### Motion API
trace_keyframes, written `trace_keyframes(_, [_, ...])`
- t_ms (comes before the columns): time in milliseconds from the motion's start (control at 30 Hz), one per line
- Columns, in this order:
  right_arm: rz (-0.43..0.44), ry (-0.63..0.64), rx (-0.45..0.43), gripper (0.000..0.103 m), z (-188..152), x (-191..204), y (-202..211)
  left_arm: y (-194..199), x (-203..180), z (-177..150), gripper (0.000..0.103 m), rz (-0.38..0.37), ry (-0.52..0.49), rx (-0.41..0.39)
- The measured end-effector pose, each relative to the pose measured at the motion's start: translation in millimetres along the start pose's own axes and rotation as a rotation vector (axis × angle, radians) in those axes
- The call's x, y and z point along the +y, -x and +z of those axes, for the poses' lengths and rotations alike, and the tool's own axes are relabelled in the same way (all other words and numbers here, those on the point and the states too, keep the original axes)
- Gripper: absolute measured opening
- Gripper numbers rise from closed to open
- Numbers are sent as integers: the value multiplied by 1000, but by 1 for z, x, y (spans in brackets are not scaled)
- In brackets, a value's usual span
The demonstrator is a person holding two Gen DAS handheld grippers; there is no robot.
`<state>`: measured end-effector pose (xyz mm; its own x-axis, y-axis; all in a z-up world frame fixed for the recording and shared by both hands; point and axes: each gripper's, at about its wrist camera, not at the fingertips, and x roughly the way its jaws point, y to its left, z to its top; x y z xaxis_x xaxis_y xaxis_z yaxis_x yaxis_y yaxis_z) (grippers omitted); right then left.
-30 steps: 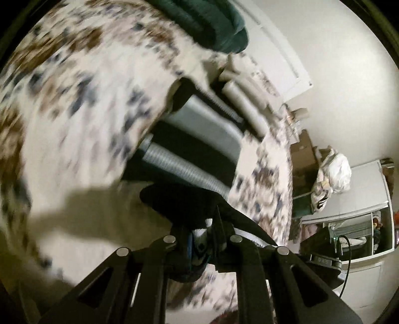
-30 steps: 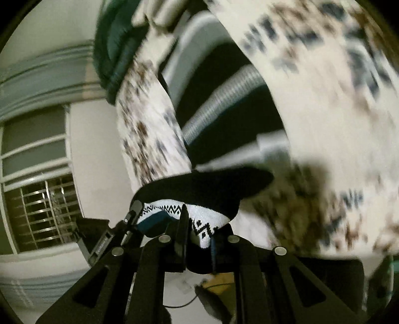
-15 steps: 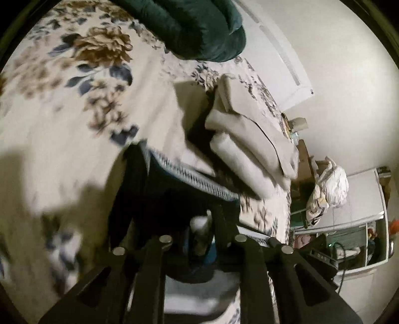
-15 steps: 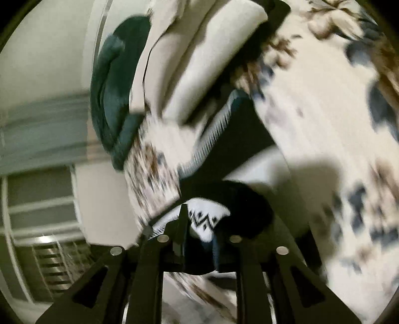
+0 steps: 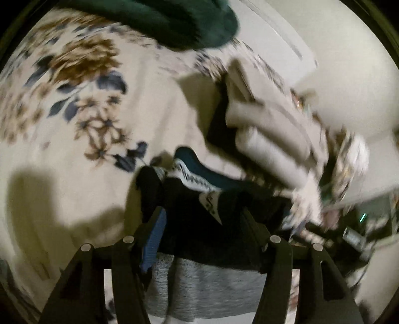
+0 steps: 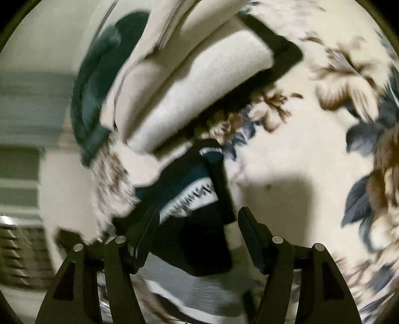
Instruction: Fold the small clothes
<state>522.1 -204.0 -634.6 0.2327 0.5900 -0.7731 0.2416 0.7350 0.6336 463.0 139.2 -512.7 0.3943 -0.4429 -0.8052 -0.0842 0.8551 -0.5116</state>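
The work surface is a cream floral bedspread [image 5: 74, 119] printed with brown and blue blossoms; both views are motion-blurred.

Landmark: the patterned sweater [image 5: 199, 211], a black, teal, white and grey knit with a zigzag band. It lies folded over on the bedspread directly in front of both grippers.

Left wrist view, near to far:
- The left gripper [image 5: 199, 224] has its fingers [image 5: 154, 234] spread wide apart. The black part of the sweater lies between them; whether either pad touches the fabric cannot be told.
- A grey band of the sweater lies nearest the camera, below the black part.
- Beyond the sweater, up and to the right, sits a stack of folded beige clothes [image 5: 269, 124] with a black item beneath it.
- Farthest from the sweater, at the top edge, lies a dark green blanket [image 5: 187, 22].

Right wrist view, near to far:
- The right gripper [image 6: 197, 224] also has its fingers [image 6: 254, 236] well apart. The sweater [image 6: 194, 199] fills the gap between them, unclamped.
- Just beyond the sweater lies the stack of folded beige clothes [image 6: 189, 82].
- Left of the stack sits the dark green blanket [image 6: 92, 82].
- Right of the sweater the floral bedspread [image 6: 324, 124] extends outward.
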Motion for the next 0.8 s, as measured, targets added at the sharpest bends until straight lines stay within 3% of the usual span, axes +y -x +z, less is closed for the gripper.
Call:
trace_keyframes(100, [-81,90,38,68,-2,8,-17,-18,-17,-1,56,52,-108,24])
trace_keyframes(200, [-133,117,48,66,1,13,-34,-31,-34,2,53,100,-216,-8])
trace_keyframes(267, [-148,138,40,64,4,19,-40,-35,-44,5,10,115,-282,-30])
trace_keyframes(300, [-154,144,38,61,5,22,-41,-39,-45,8,7,127,-294,-23])
trace_keyframes(367, [-158,164,25,51,6,26,-37,-35,-43,14,7,108,-271,-36])
trace_keyframes(433, [-169,184,16,20,7,32,-34,-26,-35,20,6,93,-224,-49])
trace_keyframes(467, [-172,189,8,14,7,35,-31,-21,-30,23,6,76,-194,-58])
trace_keyframes(600, [-161,183,-12,12,13,46,-25,-21,-10,39,7,57,-88,-45])
trace_keyframes(700, [-213,157,13,13,24,48,-37,-53,13,52,11,25,8,64])
trace_keyframes(767, [-250,118,73,24,32,41,-52,-68,25,57,14,8,68,125])
trace_keyframes(800, [-252,98,88,36,34,37,-54,-69,28,58,18,-1,87,139])
